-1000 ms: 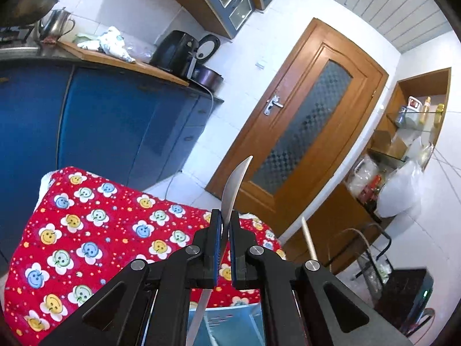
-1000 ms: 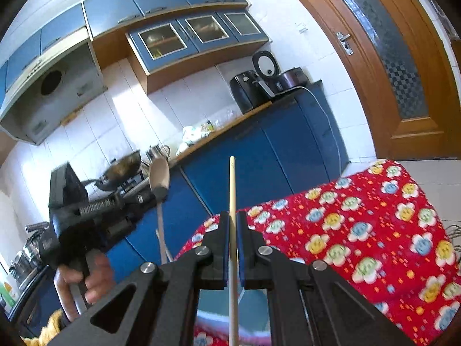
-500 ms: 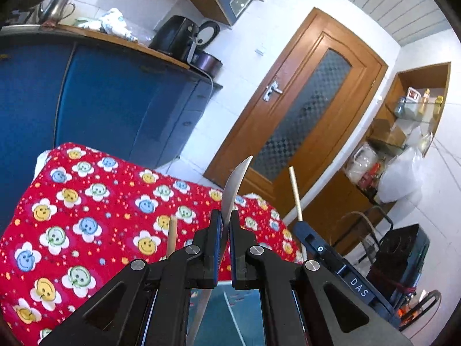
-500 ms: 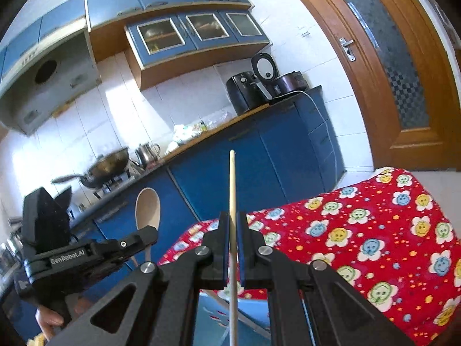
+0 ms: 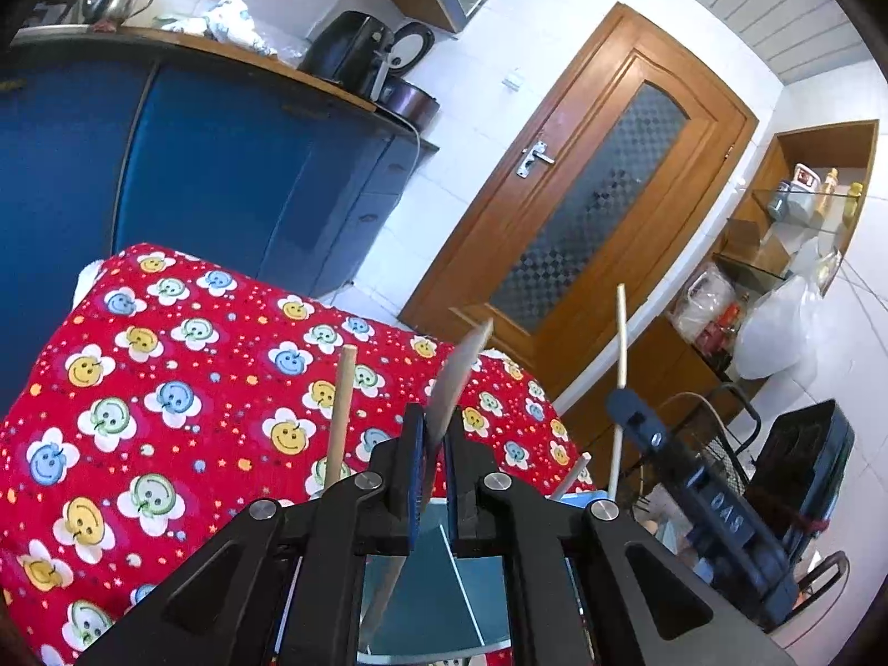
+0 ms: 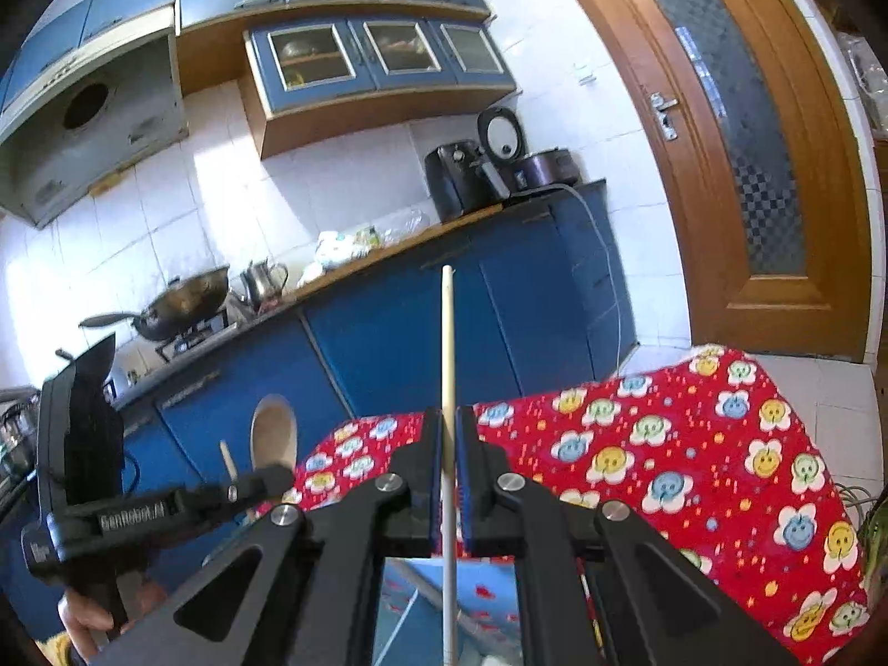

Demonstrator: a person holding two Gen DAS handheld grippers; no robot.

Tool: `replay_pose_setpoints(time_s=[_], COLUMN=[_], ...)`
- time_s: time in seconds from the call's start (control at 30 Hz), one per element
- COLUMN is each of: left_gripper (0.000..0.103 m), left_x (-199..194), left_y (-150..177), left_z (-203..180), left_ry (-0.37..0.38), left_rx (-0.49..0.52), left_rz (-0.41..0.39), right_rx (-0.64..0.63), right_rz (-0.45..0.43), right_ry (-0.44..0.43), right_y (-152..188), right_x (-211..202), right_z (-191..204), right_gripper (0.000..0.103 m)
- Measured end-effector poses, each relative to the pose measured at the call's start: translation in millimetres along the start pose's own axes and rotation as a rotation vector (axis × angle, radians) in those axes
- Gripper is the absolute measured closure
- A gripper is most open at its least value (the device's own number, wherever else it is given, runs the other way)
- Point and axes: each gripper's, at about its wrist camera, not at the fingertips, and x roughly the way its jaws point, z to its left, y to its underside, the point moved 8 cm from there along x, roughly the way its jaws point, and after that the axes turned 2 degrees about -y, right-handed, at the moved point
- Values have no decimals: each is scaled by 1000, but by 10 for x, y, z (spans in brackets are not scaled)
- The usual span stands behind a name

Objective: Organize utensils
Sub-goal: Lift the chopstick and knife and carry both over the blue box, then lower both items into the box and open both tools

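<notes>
Your left claw grips a wooden spoon; your right claw clamps a chopstick upright, both above the red flowered desk.

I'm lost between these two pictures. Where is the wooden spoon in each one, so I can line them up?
Left wrist view: the wooden spoon stands in the lower centre, edge-on, between the fingers of the left gripper.
Right wrist view: it is at lower left, bowl facing us, sticking up from that same gripper.
Shared landmark: the brown door.
</notes>
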Motion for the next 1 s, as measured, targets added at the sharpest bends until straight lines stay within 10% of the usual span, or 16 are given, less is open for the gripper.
replay_pose_setpoints(time_s=[0.63, 0.77, 1.0], left_gripper=[79, 78, 71], left_x=[-183, -297, -565], left_y=[125, 173, 266], left_z=[-133, -185, -292], left_ry=[-48, -65, -71], left_rx=[76, 101, 147], left_rz=[27, 35, 40], right_rx=[-117, -100, -70], right_rz=[-10, 5, 0], right_ry=[91, 98, 89], right_y=[266, 260, 228], right_x=[-76, -190, -489], right_z=[-38, -6, 75], right_gripper=[96, 76, 71])
